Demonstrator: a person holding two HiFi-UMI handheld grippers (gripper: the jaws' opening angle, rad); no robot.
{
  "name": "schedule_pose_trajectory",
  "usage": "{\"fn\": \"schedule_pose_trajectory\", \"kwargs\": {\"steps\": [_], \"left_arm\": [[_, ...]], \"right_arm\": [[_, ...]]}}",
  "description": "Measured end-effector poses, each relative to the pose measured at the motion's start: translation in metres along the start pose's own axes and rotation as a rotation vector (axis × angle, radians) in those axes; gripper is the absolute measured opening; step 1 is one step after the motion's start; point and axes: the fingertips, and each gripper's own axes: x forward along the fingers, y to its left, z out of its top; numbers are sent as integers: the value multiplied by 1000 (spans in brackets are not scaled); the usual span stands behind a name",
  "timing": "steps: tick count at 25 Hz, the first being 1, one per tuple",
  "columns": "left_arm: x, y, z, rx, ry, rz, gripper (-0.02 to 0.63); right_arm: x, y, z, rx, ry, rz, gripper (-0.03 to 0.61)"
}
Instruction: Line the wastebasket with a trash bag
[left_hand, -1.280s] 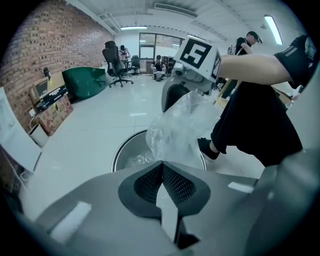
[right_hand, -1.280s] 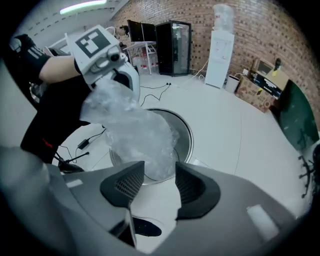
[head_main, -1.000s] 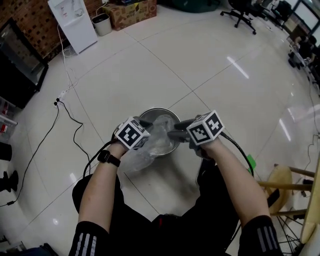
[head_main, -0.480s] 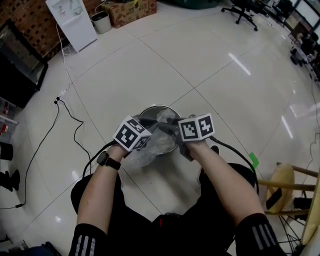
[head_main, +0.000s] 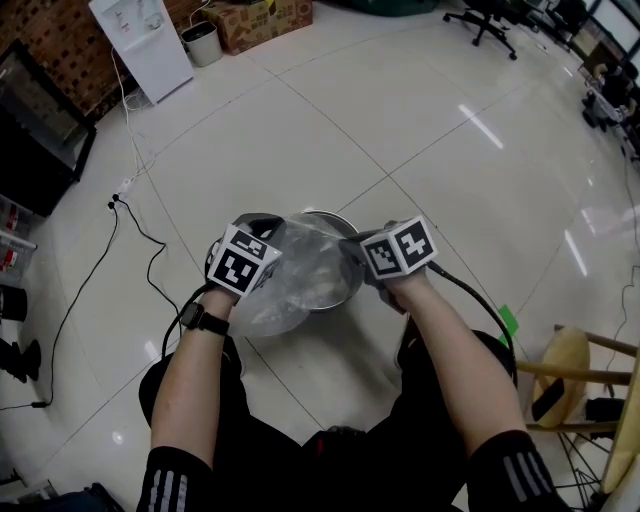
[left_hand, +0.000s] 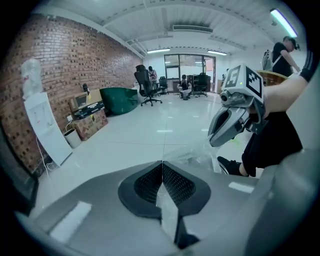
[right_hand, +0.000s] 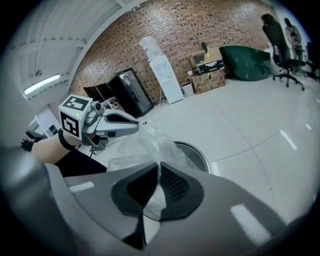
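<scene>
Your left hand-held gripper (left_hand: 161, 171) pinches one edge of the clear trash bag (head_main: 293, 278). Your right hand-held gripper (right_hand: 158, 172) pinches the other edge. The bag hangs over the round wastebasket (head_main: 337, 219) on the floor.

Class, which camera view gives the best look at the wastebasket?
The head view: the wastebasket shows from above, with the trash bag over part of it. The right gripper view catches only an arc of its rim beside the bag. The left gripper view shows the bag, not the basket.
</scene>
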Motion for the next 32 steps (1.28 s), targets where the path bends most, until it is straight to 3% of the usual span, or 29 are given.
{"fn": "schedule_pose_trajectory", "kwargs": {"steps": [3, 5, 8, 11, 14, 19, 23, 24, 26, 29, 32], "left_arm": [[-2, -5, 6, 46, -27, -5, 4], [0, -15, 7, 87, -13, -51, 14], [-6, -35, 8, 137, 7, -155, 99], [-16, -52, 1, 189, 70, -256, 222], [-12, -49, -27, 216, 183, -260, 275], [3, -33, -66, 98, 261, -257, 237], [6, -34, -71, 70, 276, -246, -6], [8, -33, -69, 69, 268, -239, -6], [9, -29, -65, 74, 256, -206, -8], [9, -17, -58, 82, 234, -135, -8], [8, -8, -50, 97, 201, -89, -6]], "right_arm": [[-11, -11, -2, -121, 54, -56, 8], [-16, -19, 1, -270, 98, -120, 8], [-25, -35, 1, -441, 173, -213, 8], [-31, -34, 4, -444, 172, -184, 8], [-38, -34, 5, -438, 164, -159, 8], [-43, -33, 2, -443, 174, -126, 8], [-44, -39, -2, -439, 185, -126, 9], [-45, -40, -4, -427, 191, -118, 13], [-46, -42, -10, -411, 215, -102, 108], [-53, -45, -12, -405, 236, -96, 142], [-68, -41, 12, -342, 114, -53, 157]]}}
